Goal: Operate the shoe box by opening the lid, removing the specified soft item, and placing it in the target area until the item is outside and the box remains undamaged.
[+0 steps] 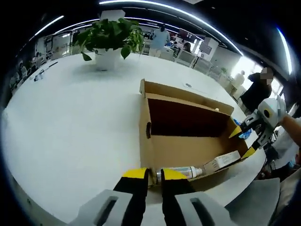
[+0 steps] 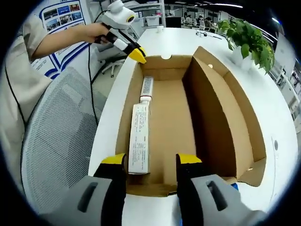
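- Box is already open: the shoe box sits on the white table near its edge, lid folded up along one long side, nothing looks torn or crushed
- inside, along the wall opposite the lid, there's a long white carton lying flat with a small tube end to end with it, just about touching. I can't tell which one is the "soft item", my guess is the tube
- left gripper is at one short end of the box, jaws a narrow gap apart, tips right at that end wall with the tube's cap just past them. Could be pinching the wall, can't tell for sure
- right gripper is at the opposite short end, jaws spread wide and holding nothing, the carton's near end sits by one jaw
- so I'd say lid step is done and we're at the reaching-in part. Next move needs one gripper steadying the box while the other dips in low along that wall without scraping the cardboard
- table is big, white and bare apart from a potted plant well away from the box
- mesh office chair pulled up to the table edge; open office behind with desks, strip lights and a few people standing about
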